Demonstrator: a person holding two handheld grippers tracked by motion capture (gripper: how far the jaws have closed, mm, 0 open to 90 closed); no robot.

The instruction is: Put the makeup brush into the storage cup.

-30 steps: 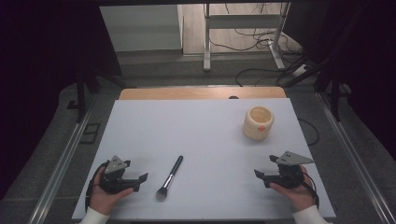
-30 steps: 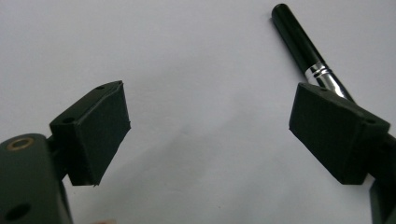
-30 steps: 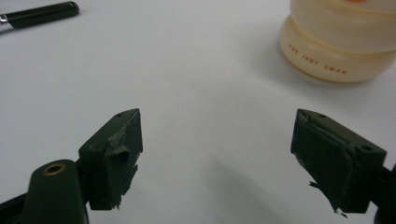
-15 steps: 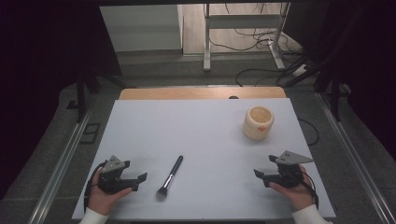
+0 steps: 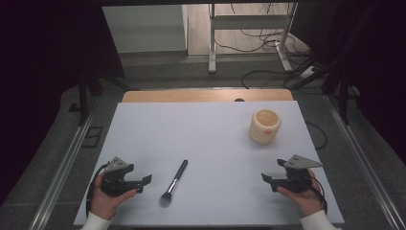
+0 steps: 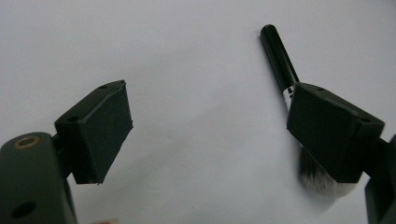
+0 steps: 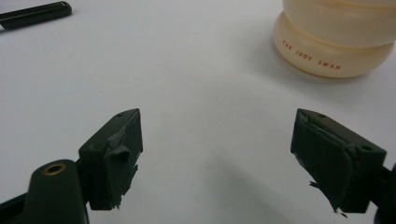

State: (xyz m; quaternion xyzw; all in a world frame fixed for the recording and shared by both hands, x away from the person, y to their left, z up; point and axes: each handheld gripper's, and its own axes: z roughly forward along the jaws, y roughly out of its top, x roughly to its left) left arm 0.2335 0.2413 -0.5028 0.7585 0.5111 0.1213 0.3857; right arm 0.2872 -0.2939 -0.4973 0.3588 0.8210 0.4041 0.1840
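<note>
A black-handled makeup brush [image 5: 174,180] lies on the white table [image 5: 206,139], bristles toward the front edge. My left gripper [image 5: 144,181] rests just left of it, open and empty; in the left gripper view [image 6: 208,128] the brush [image 6: 280,60] runs behind the right jaw, its bristles showing below. A cream round jar [image 5: 265,126] stands at the back right. My right gripper [image 5: 266,178] sits open near the front right edge, in front of the jar; in the right gripper view [image 7: 217,154] the jar [image 7: 336,42] is ahead to the right and the brush handle [image 7: 35,14] far left.
A wooden strip [image 5: 206,95] borders the table's far edge. Metal rails [image 5: 62,163] run along both sides. Beyond are a desk frame [image 5: 249,28] and cables [image 5: 268,45] on the floor.
</note>
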